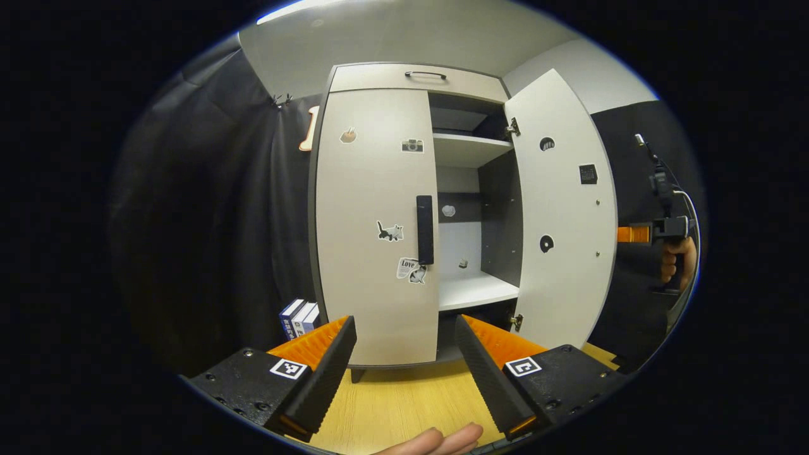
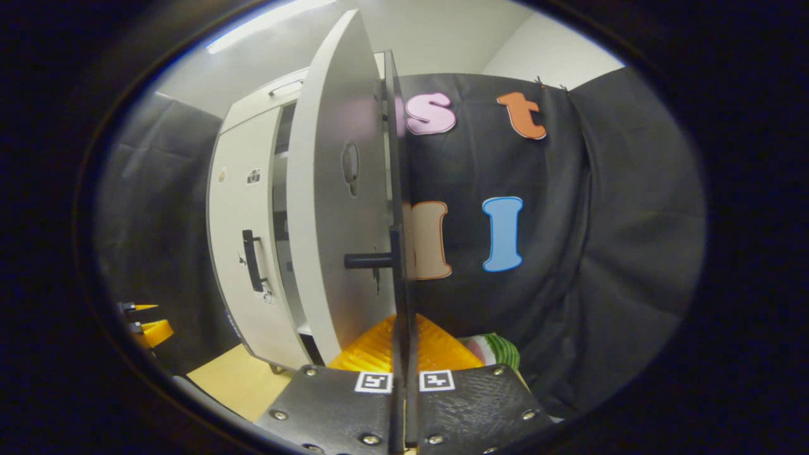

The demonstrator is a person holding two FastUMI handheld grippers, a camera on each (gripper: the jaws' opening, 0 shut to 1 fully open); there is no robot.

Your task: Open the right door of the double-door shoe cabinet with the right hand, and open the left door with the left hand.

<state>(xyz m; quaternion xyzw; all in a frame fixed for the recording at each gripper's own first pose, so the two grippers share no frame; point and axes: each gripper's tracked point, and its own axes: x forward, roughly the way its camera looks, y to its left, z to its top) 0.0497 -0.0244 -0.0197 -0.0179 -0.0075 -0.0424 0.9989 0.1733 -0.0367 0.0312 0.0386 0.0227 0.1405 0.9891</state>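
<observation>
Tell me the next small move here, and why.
Probably the left gripper should move forward and up to the left door's handle. The right door already stands wide open, its edge between the right gripper's fingers, while the left door is still closed and the left gripper is open, short of it.

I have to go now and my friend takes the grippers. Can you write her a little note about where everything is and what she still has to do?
Right gripper: shut on the edge of the pale grey right cabinet door, which is swung wide open. Its dark bar handle sticks out beside the edge.
Left gripper: open, holding nothing, hovering over the light wooden floor in front of the cabinet.
Pale grey left cabinet door, with small stickers: closed. Its black vertical bar handle sits on the inner edge, ahead of the left gripper.
Done: right door open, white shelves showing.
Left to do: grip the left handle with the left gripper and pull that door open.
</observation>
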